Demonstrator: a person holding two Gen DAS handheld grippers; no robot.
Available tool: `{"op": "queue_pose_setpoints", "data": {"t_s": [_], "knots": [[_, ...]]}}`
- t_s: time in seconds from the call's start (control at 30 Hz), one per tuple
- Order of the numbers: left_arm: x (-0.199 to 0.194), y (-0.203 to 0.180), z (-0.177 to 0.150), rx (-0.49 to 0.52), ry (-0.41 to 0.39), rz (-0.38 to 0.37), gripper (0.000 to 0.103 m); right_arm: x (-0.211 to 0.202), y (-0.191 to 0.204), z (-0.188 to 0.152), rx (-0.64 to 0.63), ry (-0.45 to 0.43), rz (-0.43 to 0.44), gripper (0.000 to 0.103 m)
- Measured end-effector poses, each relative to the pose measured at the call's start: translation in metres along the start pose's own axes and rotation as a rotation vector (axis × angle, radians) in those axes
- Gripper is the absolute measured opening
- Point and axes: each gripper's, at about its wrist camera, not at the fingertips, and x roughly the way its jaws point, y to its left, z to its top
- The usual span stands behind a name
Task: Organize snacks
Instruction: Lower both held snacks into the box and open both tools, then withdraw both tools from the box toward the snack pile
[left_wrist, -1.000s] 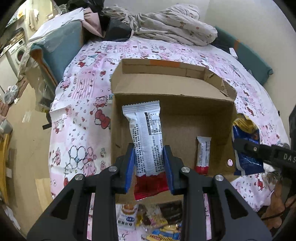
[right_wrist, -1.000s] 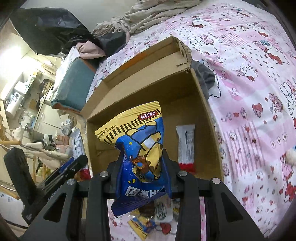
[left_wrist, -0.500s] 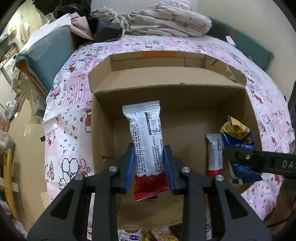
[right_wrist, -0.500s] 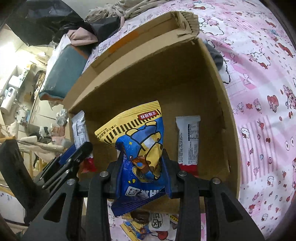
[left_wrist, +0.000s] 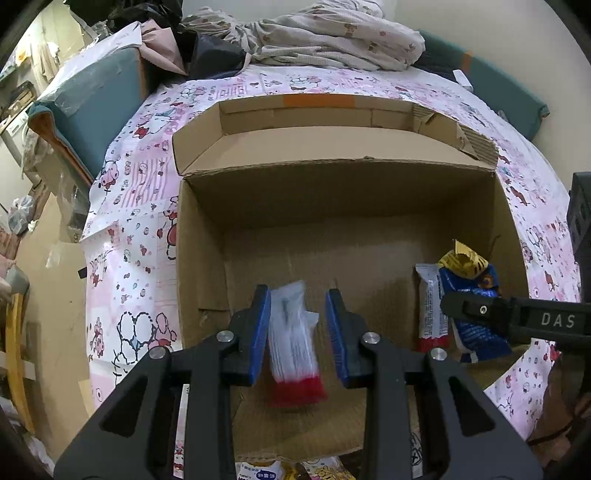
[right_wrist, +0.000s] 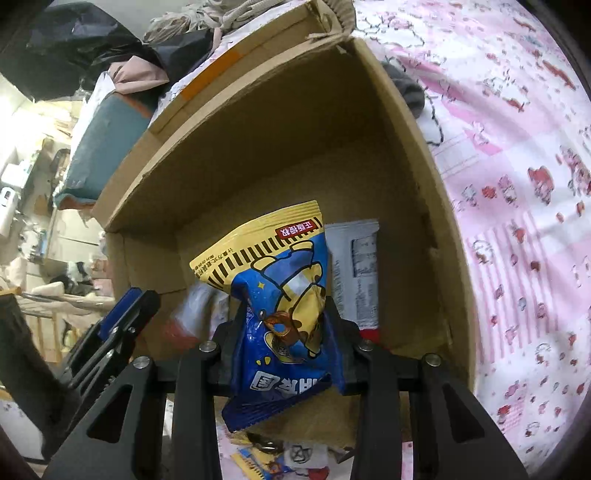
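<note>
One bar (left_wrist: 431, 308) is boxed (left_wrist: 199, 266); a blurred wrapper (left_wrist: 293, 343), apparently released, is flanked by the parted left gripper (left_wrist: 298, 334); the blue bag (right_wrist: 284, 306) is clamped by the right gripper (right_wrist: 286, 345).

The cardboard box (left_wrist: 332, 192) is open at the top; access is from above and over the low near flap. The far wall and both side walls stand upright and block lateral entry. The middle and far floor (left_wrist: 332, 251) of the box is bare cardboard and offers the widest room. The near-left floor is taken by a blurred white-and-red wrapper (left_wrist: 293, 343) between the spread fingers of the left gripper (left_wrist: 297, 332). The right side is crowded: a white bar (left_wrist: 430, 314) lies there, with the blue-and-yellow bag (right_wrist: 284, 306) and right gripper (right_wrist: 286, 339) just beside it. Loose packets (left_wrist: 288, 470) lie on the bedspread (left_wrist: 140, 206) before the box.
</note>
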Motion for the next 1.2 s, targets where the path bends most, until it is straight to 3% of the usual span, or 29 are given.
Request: {"op": "queue_pose_setpoints", "data": {"t_s": [0.07,0.2,0.27,0.3,0.33,0.4,0.7,0.83,1.1,1.2], "knots": [[0.0,0.0,0.0,0.002,0.002,-0.003,0.028,0.002,0.001,0.001,0.004,0.012,0.014,0.038],[-0.004,0.002,0.001,-0.014,-0.005,-0.012,0.052,0.001,0.005,0.001,-0.007,0.01,0.047,0.04],[-0.009,0.002,0.001,-0.022,-0.022,-0.007,0.065,-0.003,0.006,0.001,-0.012,-0.008,0.052,0.055],[-0.011,0.002,0.001,-0.024,-0.033,0.008,0.071,-0.005,0.005,0.001,-0.008,-0.016,0.054,0.071],[-0.015,0.002,0.0,-0.026,-0.05,0.044,0.073,-0.007,0.006,0.002,-0.003,-0.03,0.061,0.076],[-0.02,0.002,-0.002,-0.031,-0.073,0.068,0.079,-0.009,0.006,0.002,-0.006,-0.04,0.071,0.076],[-0.036,0.012,-0.013,-0.081,-0.071,0.023,0.079,-0.026,0.003,-0.002,0.005,-0.061,0.1,0.076],[-0.05,0.014,-0.02,-0.062,-0.101,0.088,0.079,-0.037,0.005,-0.016,-0.012,-0.072,0.095,0.076],[-0.079,0.029,-0.042,-0.093,-0.126,0.044,0.079,-0.06,0.017,-0.044,-0.1,-0.11,0.073,0.076],[-0.09,0.031,-0.049,-0.081,-0.14,0.069,0.079,-0.072,0.013,-0.055,-0.102,-0.118,0.074,0.076]]}}
